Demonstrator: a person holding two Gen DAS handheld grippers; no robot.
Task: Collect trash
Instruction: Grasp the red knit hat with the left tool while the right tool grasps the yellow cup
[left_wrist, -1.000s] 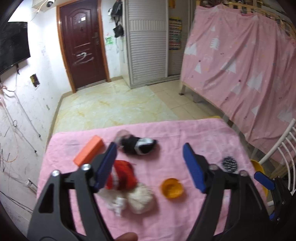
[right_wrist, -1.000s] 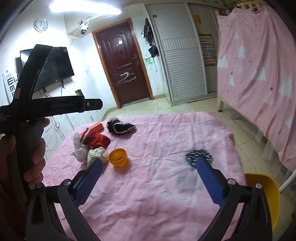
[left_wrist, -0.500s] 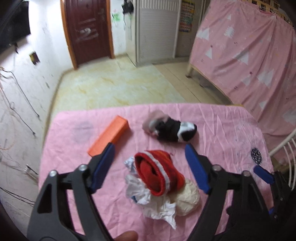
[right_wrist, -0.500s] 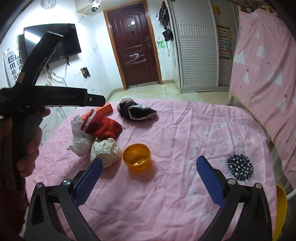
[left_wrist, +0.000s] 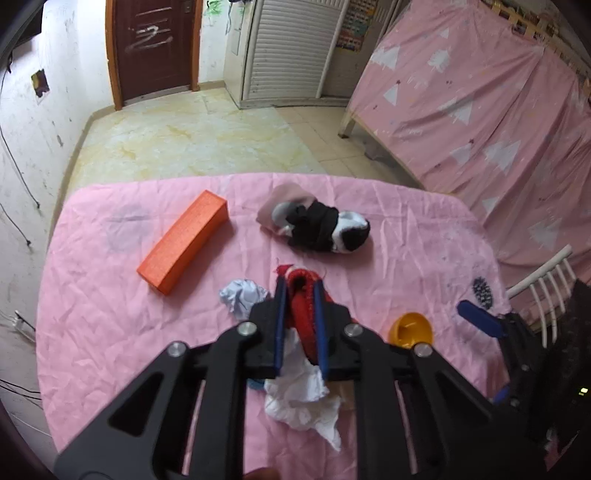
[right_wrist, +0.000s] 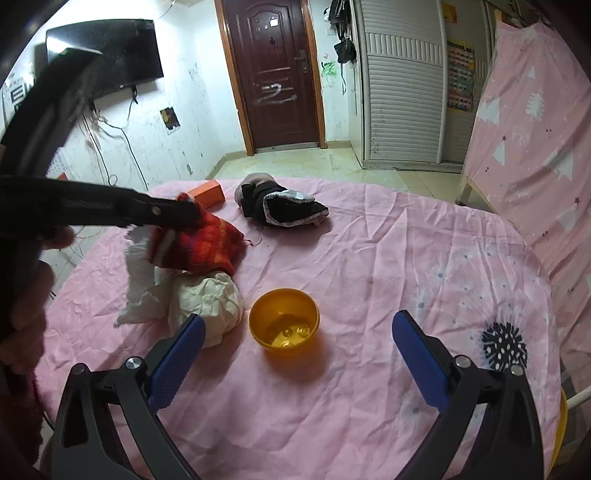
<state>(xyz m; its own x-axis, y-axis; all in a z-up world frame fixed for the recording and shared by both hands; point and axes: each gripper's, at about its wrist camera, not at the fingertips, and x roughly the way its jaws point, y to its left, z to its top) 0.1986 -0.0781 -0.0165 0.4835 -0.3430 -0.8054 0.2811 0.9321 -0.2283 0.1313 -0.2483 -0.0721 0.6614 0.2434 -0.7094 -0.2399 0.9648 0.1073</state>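
We see a table under a pink cloth (left_wrist: 110, 332), and we place everything else by the yellow bowl (right_wrist: 283, 321) that stands on it toward its near side. Far beyond the bowl, by the table's back edge, lie an orange box (left_wrist: 183, 245) to the left and a black and white bundle of cloth (left_wrist: 321, 229) nearly straight behind. Just left of the bowl sits a cream ball of crumpled paper (right_wrist: 207, 299), touching a torn white tissue (right_wrist: 142, 291) further left, and a red knitted sock (right_wrist: 199, 247) lies on top of both. Our left gripper (left_wrist: 299, 295) has just been closing and its jaws now pinch that red sock between the blue pads. Our right gripper (right_wrist: 295, 339) hangs near the bowl with its jaws spread wide and nothing between them but the bowl below.
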